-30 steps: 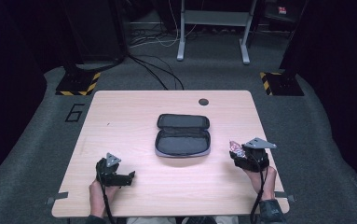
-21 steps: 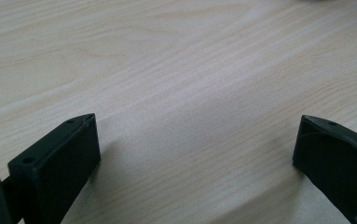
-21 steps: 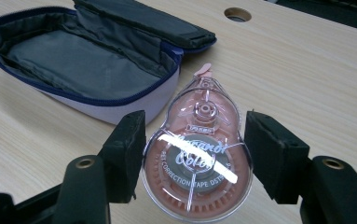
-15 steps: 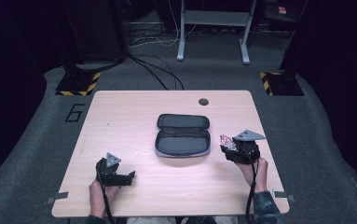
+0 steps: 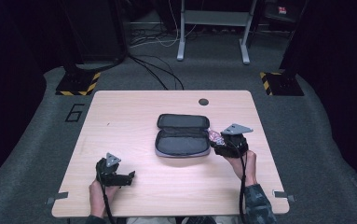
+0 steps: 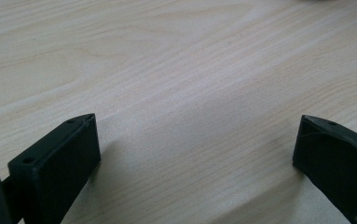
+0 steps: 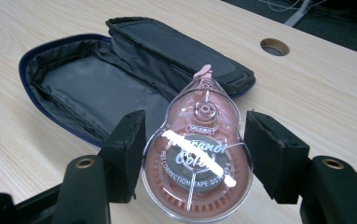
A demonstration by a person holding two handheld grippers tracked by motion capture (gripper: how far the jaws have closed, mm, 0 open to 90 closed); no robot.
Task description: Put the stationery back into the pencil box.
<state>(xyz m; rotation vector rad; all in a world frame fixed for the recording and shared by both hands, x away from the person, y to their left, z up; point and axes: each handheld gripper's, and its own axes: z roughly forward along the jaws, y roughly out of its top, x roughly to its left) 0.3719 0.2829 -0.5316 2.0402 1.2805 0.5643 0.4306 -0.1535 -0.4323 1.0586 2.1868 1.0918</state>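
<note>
The right gripper [image 7: 192, 158], its jaws closed on the flat sides of a light, stiff, slippery correction tape [image 7: 197, 161], holds it at the open pouch's [image 5: 181, 140] three o'clock edge above the table [image 5: 134, 112], while the left gripper [image 6: 195, 149] rests wide open and empty at seven o'clock.

This looks like a lab or test studio set up for recording. A lone light-wood bench [image 5: 134, 116] stands on grey carpet [image 5: 45, 140] with dark surroundings. A painted number six [image 5: 75, 113] marks the floor beside it, yellow-and-black hazard-striped stand bases [image 5: 79, 84] sit at the far corners, loose cables [image 5: 155, 72] trail across the carpet, and a metal frame [image 5: 213, 28] stands behind.
</note>
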